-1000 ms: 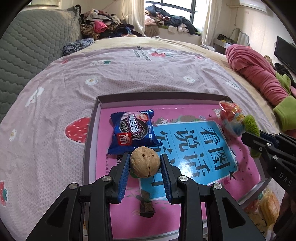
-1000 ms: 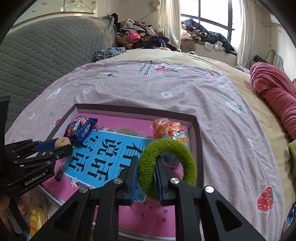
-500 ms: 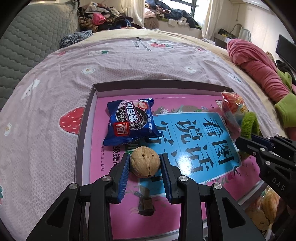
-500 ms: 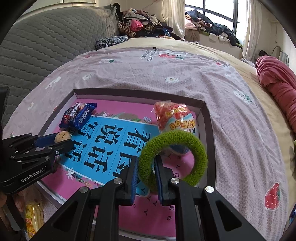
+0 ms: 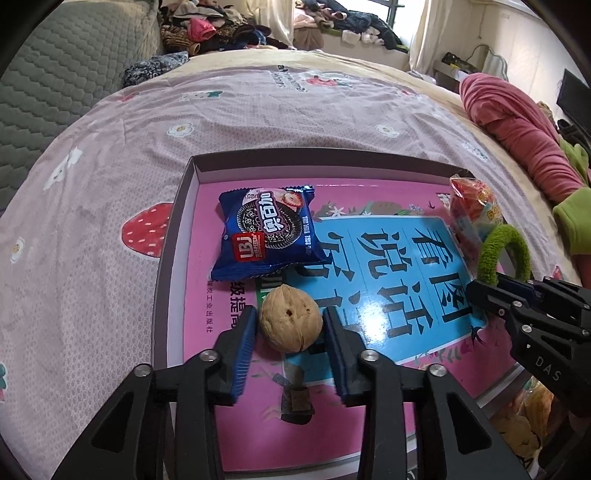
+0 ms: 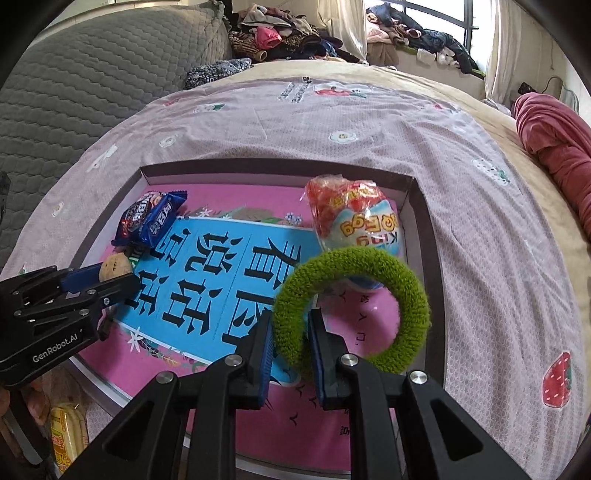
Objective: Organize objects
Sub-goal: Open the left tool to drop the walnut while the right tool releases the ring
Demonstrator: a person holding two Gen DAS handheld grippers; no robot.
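Note:
A shallow box (image 5: 177,236) with a pink and blue printed floor lies on the bed. A blue cookie packet (image 5: 267,232) lies at its back left and a red and white toy egg packet (image 6: 354,218) at its back right. My left gripper (image 5: 290,328) has its jaws a little apart around a walnut (image 5: 290,323), which rests on the box floor with small gaps at both pads. My right gripper (image 6: 291,332) is shut on a green fuzzy hair ring (image 6: 351,306) just above the box floor near the egg packet.
The box lies on a pink sheet with strawberry prints (image 5: 110,147). A grey quilted headboard (image 6: 74,81) stands to the left. A red blanket (image 5: 517,129) lies on the right. Clothes (image 5: 258,26) are piled at the back. A yellow packet (image 6: 68,428) lies below the box edge.
Both grippers have come down and forward into the box. The left jaws have opened off the walnut, which now rests on the floor. The right gripper still holds the green ring.

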